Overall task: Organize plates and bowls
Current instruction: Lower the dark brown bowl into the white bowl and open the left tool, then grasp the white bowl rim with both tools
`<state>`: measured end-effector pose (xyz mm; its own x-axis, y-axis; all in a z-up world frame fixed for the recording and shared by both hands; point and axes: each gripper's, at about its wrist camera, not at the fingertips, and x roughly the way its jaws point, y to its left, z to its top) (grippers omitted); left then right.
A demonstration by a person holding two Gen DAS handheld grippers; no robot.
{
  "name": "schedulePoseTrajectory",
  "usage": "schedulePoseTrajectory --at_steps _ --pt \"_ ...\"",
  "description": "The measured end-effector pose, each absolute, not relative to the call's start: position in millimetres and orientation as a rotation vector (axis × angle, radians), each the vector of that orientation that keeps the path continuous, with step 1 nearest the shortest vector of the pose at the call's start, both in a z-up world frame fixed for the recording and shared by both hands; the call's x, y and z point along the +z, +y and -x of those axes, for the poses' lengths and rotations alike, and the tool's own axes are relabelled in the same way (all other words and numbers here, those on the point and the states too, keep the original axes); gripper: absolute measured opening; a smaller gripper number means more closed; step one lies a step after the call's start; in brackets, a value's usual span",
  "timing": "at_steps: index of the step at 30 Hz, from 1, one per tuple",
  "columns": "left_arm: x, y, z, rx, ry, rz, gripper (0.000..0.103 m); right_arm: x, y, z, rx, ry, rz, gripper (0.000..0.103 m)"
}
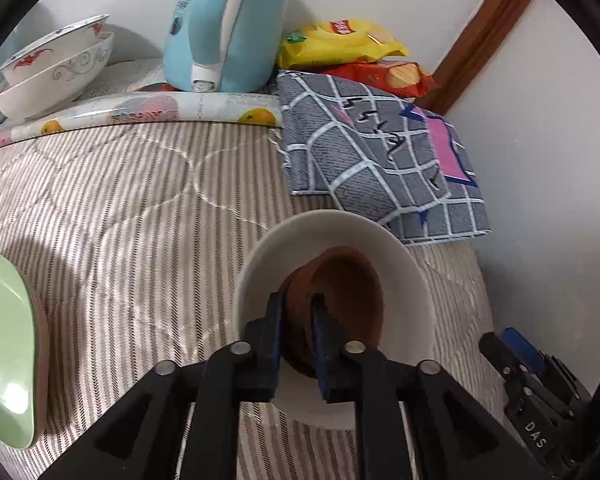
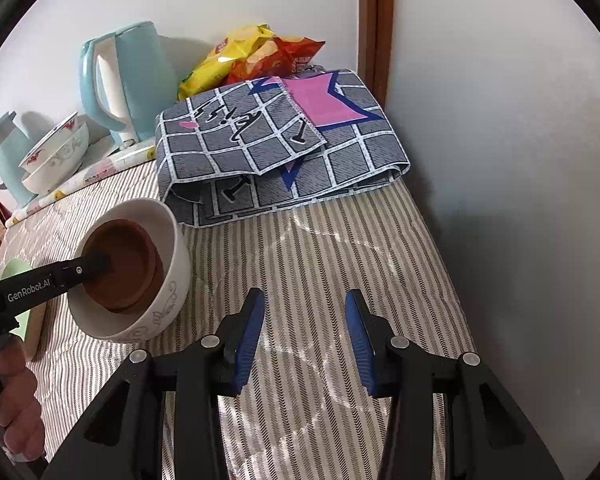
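A small brown bowl (image 1: 348,292) sits tilted inside a larger white bowl (image 1: 408,280) on the striped cloth. My left gripper (image 1: 298,300) is shut on the brown bowl's near rim, one finger inside and one outside. The right wrist view shows the same brown bowl (image 2: 128,268) in the white bowl (image 2: 172,280) with the left gripper (image 2: 98,262) on its rim. My right gripper (image 2: 304,300) is open and empty above the cloth, right of the white bowl. Two stacked white patterned bowls (image 1: 56,68) stand at the far left. A green plate (image 1: 4,352) lies at the left edge.
A light blue kettle (image 1: 228,20) stands at the back on a fruit-print mat (image 1: 140,110). A folded grey checked cloth (image 1: 372,152) and yellow and red snack bags (image 1: 340,40) lie at the back right. A white wall (image 2: 500,160) runs along the right.
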<state>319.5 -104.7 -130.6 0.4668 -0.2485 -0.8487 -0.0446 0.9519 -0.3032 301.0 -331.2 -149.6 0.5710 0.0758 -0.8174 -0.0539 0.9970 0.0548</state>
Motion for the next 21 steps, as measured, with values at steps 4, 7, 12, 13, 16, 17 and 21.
schedulePoseTrajectory --at_steps 4,7,12,13,16,17,21 --pt "-126.0 -109.3 -315.4 -0.160 1.079 0.283 0.029 -145.6 -325.8 -299.5 0.085 0.956 -0.019 0.042" --pt "-117.6 -108.3 -309.8 -0.174 1.053 0.284 0.039 -142.1 -321.5 -297.8 0.094 0.950 -0.014 0.042" --pt "-103.8 -95.1 -303.3 -0.154 1.010 0.296 0.042 -135.1 -311.6 -296.6 0.124 0.939 -0.016 0.042" --pt "-102.4 -91.5 -303.0 -0.148 1.005 0.301 0.042 -134.2 -309.4 -296.8 0.132 0.937 -0.019 0.042" --pt "-102.3 -78.5 -302.3 -0.108 1.005 0.305 0.042 -131.9 -302.2 -299.4 0.157 0.934 -0.027 0.042" --pt "-103.9 -74.5 -303.0 -0.092 1.012 0.303 0.042 -131.0 -299.4 -301.3 0.170 0.932 -0.036 0.042" --pt "-112.1 -64.5 -306.3 -0.065 1.039 0.309 0.042 -132.4 -289.2 -310.0 0.215 0.946 -0.057 0.041"
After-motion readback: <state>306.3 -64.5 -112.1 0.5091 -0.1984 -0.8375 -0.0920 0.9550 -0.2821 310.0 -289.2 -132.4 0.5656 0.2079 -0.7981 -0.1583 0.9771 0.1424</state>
